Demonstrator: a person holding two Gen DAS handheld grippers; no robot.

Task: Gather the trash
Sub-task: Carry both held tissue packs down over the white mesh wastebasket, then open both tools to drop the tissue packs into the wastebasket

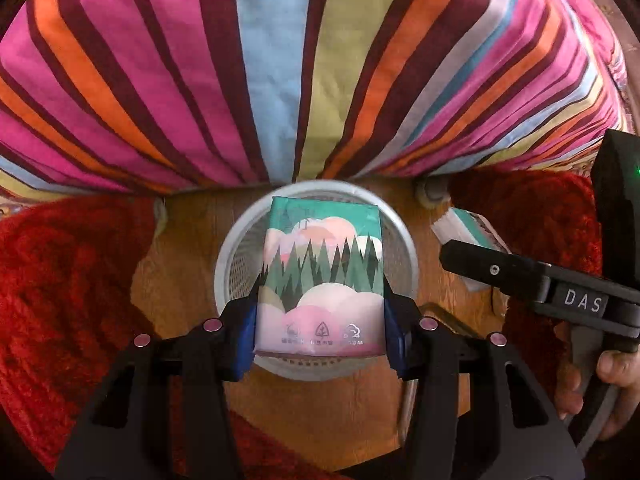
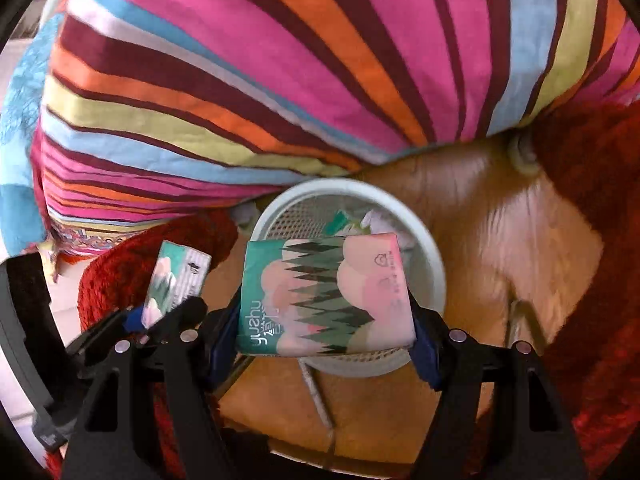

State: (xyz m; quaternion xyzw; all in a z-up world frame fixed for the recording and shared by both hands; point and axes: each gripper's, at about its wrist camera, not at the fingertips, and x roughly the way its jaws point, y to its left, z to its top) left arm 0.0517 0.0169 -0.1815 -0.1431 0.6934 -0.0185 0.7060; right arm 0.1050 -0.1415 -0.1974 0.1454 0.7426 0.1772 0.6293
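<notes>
Tissue packs with a green forest print and pink clouds sit in both grippers above a white round mesh wastebasket (image 1: pixel 232 256) that stands on the brown wooden floor (image 1: pixel 184 248). The left gripper (image 1: pixel 320 324) pinches one soft tissue pack (image 1: pixel 320 276) by its two sides between blue pads, holding it right over the basket's mouth. The right gripper (image 2: pixel 326 340) clamps a second tissue pack (image 2: pixel 324 296) the same way, turned sideways, partly over the basket's rim. Crumpled wrappers (image 2: pixel 352 220) lie inside the basket. In the left wrist view the right gripper appears at the right edge, with a bare hand (image 1: pixel 600 384) on its handle. A striped pink, orange and blue bedspread (image 1: pixel 280 60) hangs behind, and a shaggy red rug (image 1: pixel 60 300) flanks the floor.
</notes>
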